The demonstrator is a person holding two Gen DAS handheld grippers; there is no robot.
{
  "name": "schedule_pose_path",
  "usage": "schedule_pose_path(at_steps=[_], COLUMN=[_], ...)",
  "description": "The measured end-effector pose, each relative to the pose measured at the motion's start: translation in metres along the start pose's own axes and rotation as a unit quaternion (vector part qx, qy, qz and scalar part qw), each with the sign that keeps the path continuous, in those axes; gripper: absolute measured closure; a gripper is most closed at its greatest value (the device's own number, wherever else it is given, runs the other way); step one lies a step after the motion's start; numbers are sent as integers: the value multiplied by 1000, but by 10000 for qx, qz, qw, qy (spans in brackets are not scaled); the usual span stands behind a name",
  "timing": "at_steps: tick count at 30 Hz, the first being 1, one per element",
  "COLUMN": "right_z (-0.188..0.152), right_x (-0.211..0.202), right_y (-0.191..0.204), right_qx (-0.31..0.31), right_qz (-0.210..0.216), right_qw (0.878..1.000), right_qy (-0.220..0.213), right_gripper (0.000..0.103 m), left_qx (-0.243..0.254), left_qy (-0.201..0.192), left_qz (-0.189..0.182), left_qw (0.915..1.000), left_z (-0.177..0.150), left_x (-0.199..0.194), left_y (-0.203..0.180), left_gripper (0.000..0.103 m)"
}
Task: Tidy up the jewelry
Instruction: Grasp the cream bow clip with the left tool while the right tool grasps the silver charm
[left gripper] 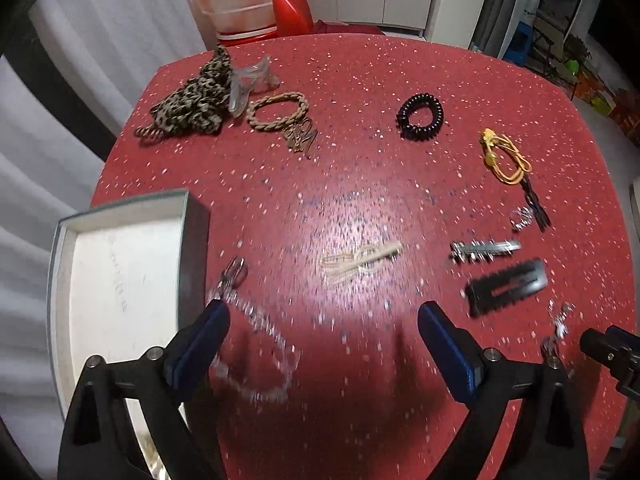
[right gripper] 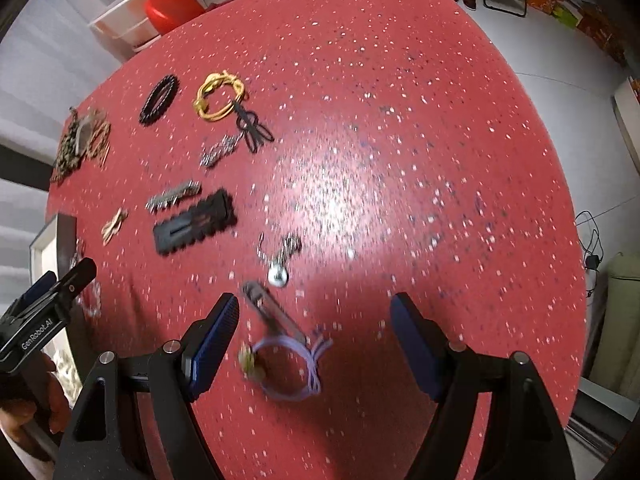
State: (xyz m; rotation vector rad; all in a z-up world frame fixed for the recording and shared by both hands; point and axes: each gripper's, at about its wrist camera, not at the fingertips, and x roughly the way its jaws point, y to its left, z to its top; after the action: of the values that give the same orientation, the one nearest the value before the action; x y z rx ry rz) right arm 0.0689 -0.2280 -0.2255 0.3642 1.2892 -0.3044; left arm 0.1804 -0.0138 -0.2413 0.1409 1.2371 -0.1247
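Jewelry and hair pieces lie scattered over a red speckled table [left gripper: 360, 80]. An open grey box with a white inside [left gripper: 120, 280] stands at the table's left edge. My left gripper [left gripper: 324, 320] hangs open above the table, nothing between its fingers; a clear bead bracelet [left gripper: 256, 344] lies beside its left finger and a beige clip [left gripper: 360, 262] ahead. My right gripper [right gripper: 316, 312] is open over a lilac hair tie [right gripper: 286, 368], a silver clip [right gripper: 272, 312] and a silver earring [right gripper: 278, 264]. The black rectangular clip [right gripper: 196, 222] lies to its left.
Far left lie a leopard scrunchie [left gripper: 192, 100], a clear claw clip [left gripper: 252, 80] and a braided bracelet [left gripper: 278, 114]. A black coil tie [left gripper: 420, 116], a yellow cord [left gripper: 506, 156] and a rhinestone clip [left gripper: 484, 250] lie right. A plastic basin [left gripper: 244, 0] stands beyond the table.
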Motion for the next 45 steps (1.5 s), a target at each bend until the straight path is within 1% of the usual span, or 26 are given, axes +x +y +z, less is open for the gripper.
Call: schedule_pose_path(at_steps=[2,6,9,12,15,16,17,20,21,22,23,24,25,26,27,28,29,30,31,32,33,35,36,39,45], right_z=[5,10,13,13,13,12,11,8,7,5,4,3,0,0,0,0,0,0,-1,-2,-3,-6,-6,-9,-10], right_x=[6,15,23,29,32,33,33,35,36,38,38,38,38,38,39,39,39,39,40,40,39,35,35,29,10], right_y=[1,3,6,12,25,28,31,43,47,53,57,62,64,67,71,73,75,77,81,81,80,73,72,53,41], right_qx=[44,45,44,3,-178,-221,-273,-463,-551,-603,-656,-714,-749,-771,-783,-787,-793,-795,-798,-795,-777,-739,-691,-578,-450], right_qz=[-3,-45,-79,-116,-285,-334,-411,-636,-724,-741,-743,-765,-764,-744,-709,-692,-669,-638,-638,-652,-623,-533,-418,-203,96], right_qw=[10000,10000,10000,9999,9994,9992,9987,9968,9958,9953,9949,9943,9940,9940,9942,9943,9944,9946,9946,9945,9949,9957,9966,9979,9986], right_qy=[2,-10,5,23,-57,-72,-87,-104,-133,-172,-197,-217,-226,-218,-209,-201,-192,-184,-176,-175,-179,-184,-181,-196,-264], right_gripper=[28,33,35,37,37,37,38,43,45,47,53,57,60,66,71,73,77,84,88,91,91,91,91,91,91], left_qx=[36,265,408,407,399,406,387,413,424,433,454,497,534,578,629,661,679,681,669,653,630,501,372,173,148], left_qy=[-39,-104,-93,-68,-38,-22,-61,-105,-123,-145,-151,-160,-153,-146,-148,-154,-146,-131,-130,-137,-116,-38,-9,31,-13], left_qz=[6,19,23,9,20,24,-41,-43,-68,-138,-200,-262,-317,-402,-426,-420,-445,-449,-509,-537,-584,-719,-811,-907,-1011], left_qw=[10000,9996,9991,9992,9992,9992,9992,9991,9990,9989,9987,9983,9980,9974,9970,9968,9966,9966,9964,9963,9962,9961,9960,9957,9948], left_z=[6,14,17,19,20,21,23,26,25,25,26,26,28,28,28,26,26,27,28,29,29,27,26,23,9], left_x=[6,17,26,33,39,41,43,44,44,44,43,42,41,40,39,36,35,35,35,34,33,32,31,27,8], left_y=[-2,-10,-16,-16,-16,-16,-14,-14,-14,-15,-16,-18,-21,-23,-26,-32,-34,-35,-35,-35,-34,-30,-26,-16,-8], left_gripper=[7,7,7,7,8,11,11,11,15,21,25,32,42,47,56,65,67,69,74,77,94,94,94,94,94])
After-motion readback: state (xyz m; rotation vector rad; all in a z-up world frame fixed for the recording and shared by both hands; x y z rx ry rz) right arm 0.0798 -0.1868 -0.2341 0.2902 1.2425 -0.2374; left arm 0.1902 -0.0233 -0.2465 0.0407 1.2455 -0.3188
